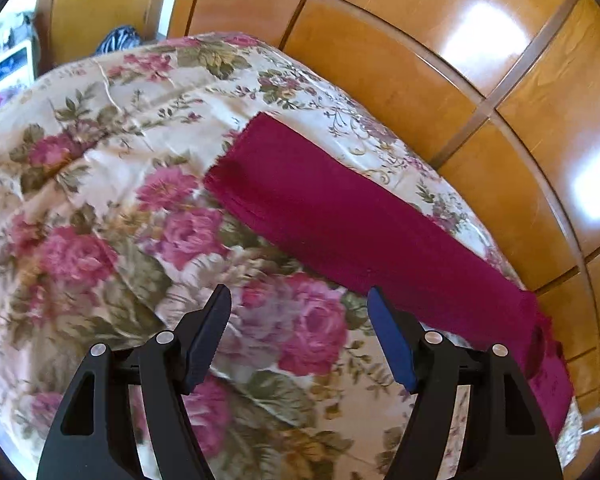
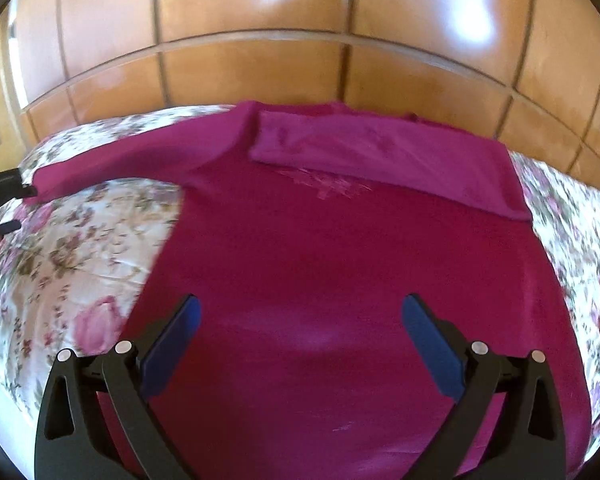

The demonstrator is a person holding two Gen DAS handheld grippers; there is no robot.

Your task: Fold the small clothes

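Right tongs (image 2: 300, 332) agape above magenta top (image 2: 320, 240)

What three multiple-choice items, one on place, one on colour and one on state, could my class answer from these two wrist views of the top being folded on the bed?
1. Where does the top lie?
A. on the floral bedspread
B. on a wooden floor
C. in a basket

2. What colour is the top?
A. navy
B. magenta
C. white

3. How do the sleeves lie?
A. both folded over the body
B. both stretched out
C. one sleeve folded across the body, the other sleeve stretched out

Answers:
1 A, floral cloth shows around the top in both views.
2 B, the whole garment is deep pink-red.
3 C, the right wrist view shows one sleeve laid over the chest and the other reaching out over the bedspread. Both the left gripper and the right gripper have open jaws and hold nothing.
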